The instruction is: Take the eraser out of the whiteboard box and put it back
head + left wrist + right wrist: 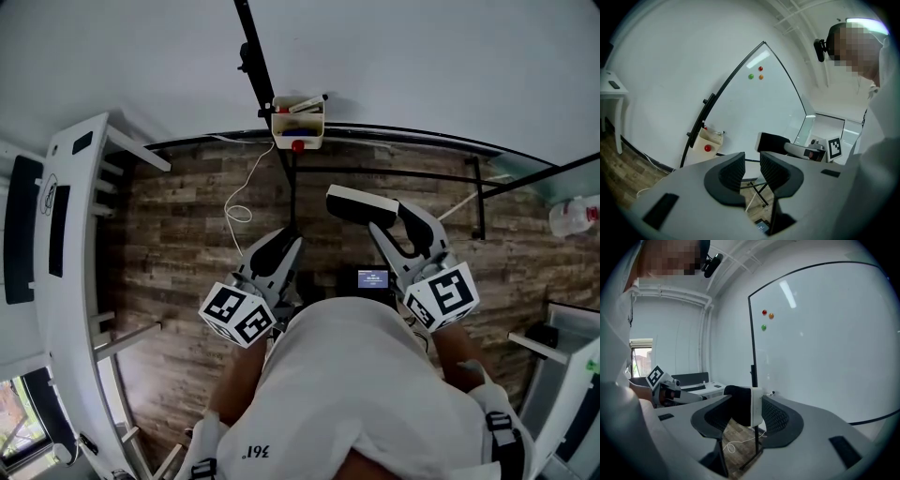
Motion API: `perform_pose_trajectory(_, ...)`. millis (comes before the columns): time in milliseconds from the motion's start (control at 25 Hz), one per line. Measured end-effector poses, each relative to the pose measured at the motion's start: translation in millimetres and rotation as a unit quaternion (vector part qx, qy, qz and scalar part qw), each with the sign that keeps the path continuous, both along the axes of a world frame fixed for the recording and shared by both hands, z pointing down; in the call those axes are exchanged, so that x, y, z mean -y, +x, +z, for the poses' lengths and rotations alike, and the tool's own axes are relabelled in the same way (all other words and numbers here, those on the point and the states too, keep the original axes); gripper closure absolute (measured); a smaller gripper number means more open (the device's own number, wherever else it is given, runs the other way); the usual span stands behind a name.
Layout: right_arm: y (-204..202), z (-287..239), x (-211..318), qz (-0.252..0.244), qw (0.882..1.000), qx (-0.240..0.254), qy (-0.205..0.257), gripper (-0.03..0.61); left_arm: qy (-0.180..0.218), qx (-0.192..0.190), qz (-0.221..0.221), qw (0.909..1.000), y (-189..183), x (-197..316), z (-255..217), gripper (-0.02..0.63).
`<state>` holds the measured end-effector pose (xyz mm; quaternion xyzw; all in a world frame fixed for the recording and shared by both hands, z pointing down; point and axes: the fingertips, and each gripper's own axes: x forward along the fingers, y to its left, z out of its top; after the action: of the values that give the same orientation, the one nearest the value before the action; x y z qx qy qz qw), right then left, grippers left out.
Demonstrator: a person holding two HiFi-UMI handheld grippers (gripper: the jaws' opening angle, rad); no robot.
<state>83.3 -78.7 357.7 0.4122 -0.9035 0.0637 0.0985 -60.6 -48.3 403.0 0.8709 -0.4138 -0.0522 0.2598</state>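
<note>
My right gripper (377,223) is shut on the eraser (357,204), a white-backed block with black felt, held in the air over the wood floor. In the right gripper view the eraser (743,406) sits upright between the jaws of that gripper (750,414). The cream whiteboard box (298,123) hangs on the board's lower frame, ahead and to the left of the eraser; it holds markers and bears a red knob. My left gripper (284,242) is open by a narrow gap with nothing in it, and from it I see the box (708,140) and the eraser (772,142).
The whiteboard (754,108) carries red, orange and green magnets, and its black stand legs (394,173) spread over the floor. A white cable (239,202) lies below the box. White desks (70,244) stand at the left; a water bottle (574,216) is at the right.
</note>
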Motion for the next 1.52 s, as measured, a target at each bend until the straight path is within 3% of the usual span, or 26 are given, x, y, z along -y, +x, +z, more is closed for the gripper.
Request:
perform_pose_trajectory(1080,-3,7,16,-0.004,1.0,-0.002,-0.018,0.37,-0.005,-0.001,0.002,1.0,-3,11,0,0.509)
perform_pose_trajectory(1520,-13,-2,52,-0.004,1.0,0.012,-0.012,0.371,0.018,0.025,0.006,0.9995,-15,50,-3,0.509)
